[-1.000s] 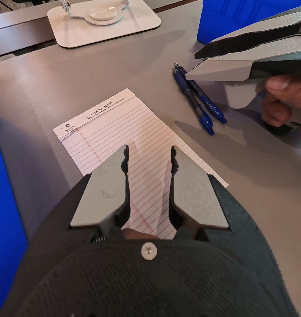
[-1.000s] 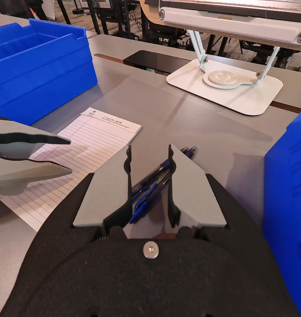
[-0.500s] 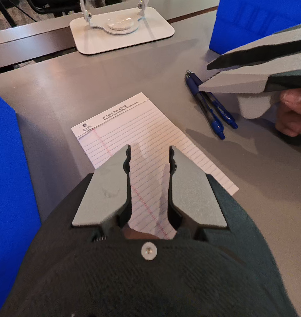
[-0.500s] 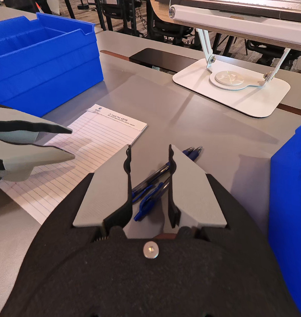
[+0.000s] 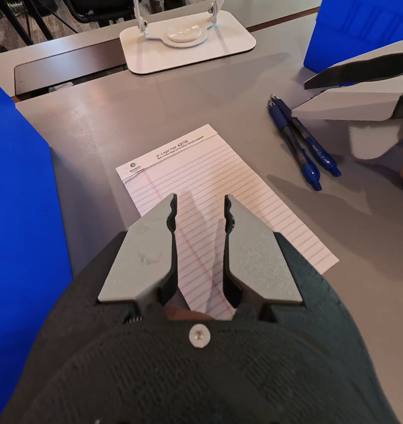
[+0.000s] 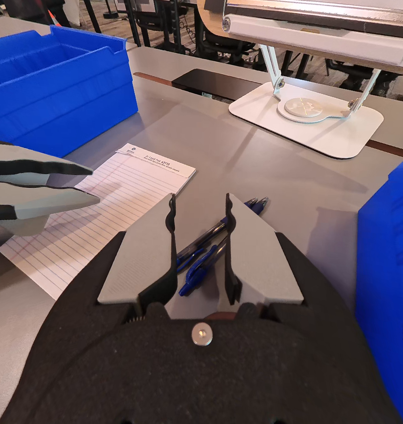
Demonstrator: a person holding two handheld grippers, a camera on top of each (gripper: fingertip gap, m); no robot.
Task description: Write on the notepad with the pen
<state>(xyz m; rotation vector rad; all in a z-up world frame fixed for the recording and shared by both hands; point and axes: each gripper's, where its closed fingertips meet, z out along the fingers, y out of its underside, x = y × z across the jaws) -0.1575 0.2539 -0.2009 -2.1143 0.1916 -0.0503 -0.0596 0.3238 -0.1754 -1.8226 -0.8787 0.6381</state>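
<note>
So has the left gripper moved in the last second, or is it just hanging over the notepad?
Yes. The left gripper has pulled back: in its own view the notepad and white stand base now sit farther right, and more of the stand shows.

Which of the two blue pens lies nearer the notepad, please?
The clear-barrelled pen, on the notepad side of the pair. The other pen has a solid blue printed barrel and lies farther away, beneath the right gripper.
</note>
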